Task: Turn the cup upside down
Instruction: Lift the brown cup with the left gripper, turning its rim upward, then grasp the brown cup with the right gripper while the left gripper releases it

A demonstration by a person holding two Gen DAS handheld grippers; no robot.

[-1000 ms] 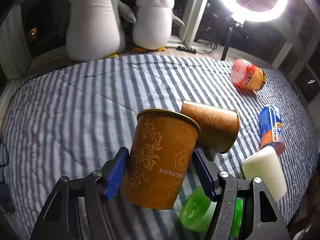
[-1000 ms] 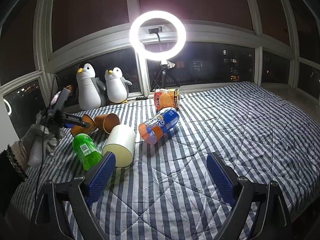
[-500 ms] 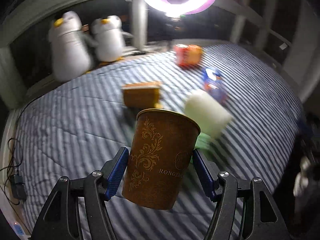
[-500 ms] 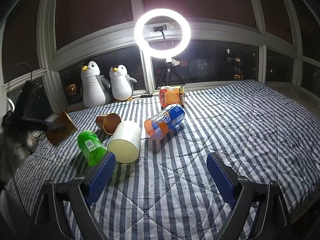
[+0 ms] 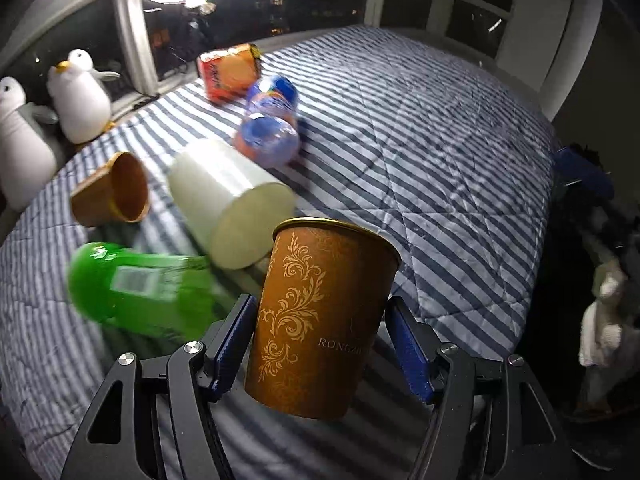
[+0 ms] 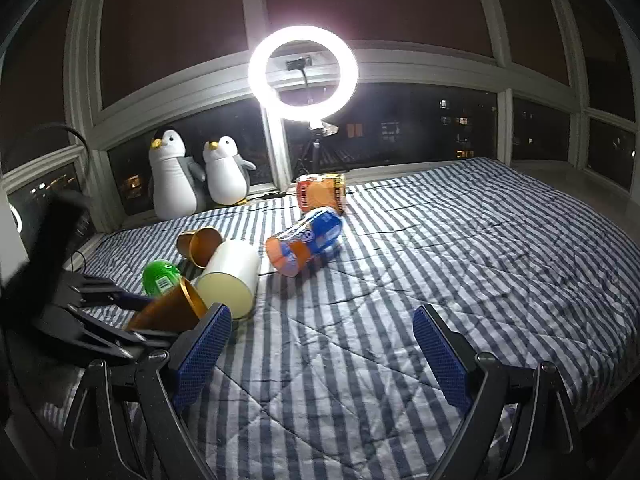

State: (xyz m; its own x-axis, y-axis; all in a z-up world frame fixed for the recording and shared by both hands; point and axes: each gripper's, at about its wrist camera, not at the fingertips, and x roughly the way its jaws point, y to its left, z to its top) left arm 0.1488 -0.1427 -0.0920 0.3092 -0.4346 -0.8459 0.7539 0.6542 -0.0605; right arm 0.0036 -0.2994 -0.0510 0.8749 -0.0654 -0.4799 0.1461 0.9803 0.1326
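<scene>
Clutter lies on the striped quilt [image 6: 460,248] ahead of us: a second brown cup [image 5: 112,192] on its side with its mouth open and bare inside, a cream cylinder [image 5: 232,204] lying beside it, a green bottle [image 5: 136,288] nearer to us, a blue and orange bottle [image 5: 270,128] further back, and an orange packet [image 5: 230,72] near the window. Two toy penguins [image 6: 200,176] stand against the glass, with a glowing ring light [image 6: 303,73] beside them.

Our left gripper [image 5: 320,344] holds the brown cup [image 5: 320,320] between its blue pads, off the quilt near its front left edge; from the right wrist view the cup leans, mouth pointing up and toward the cylinder. We cannot see into it. Our right gripper [image 6: 320,348] has its fingers spread wide over bare quilt, holding nothing.

The green bottle and the blue one are blurred in the left view, and their labels are unreadable. The cup's lettering is partly out of sight, and something pale at the right edge stays too dark to name.
</scene>
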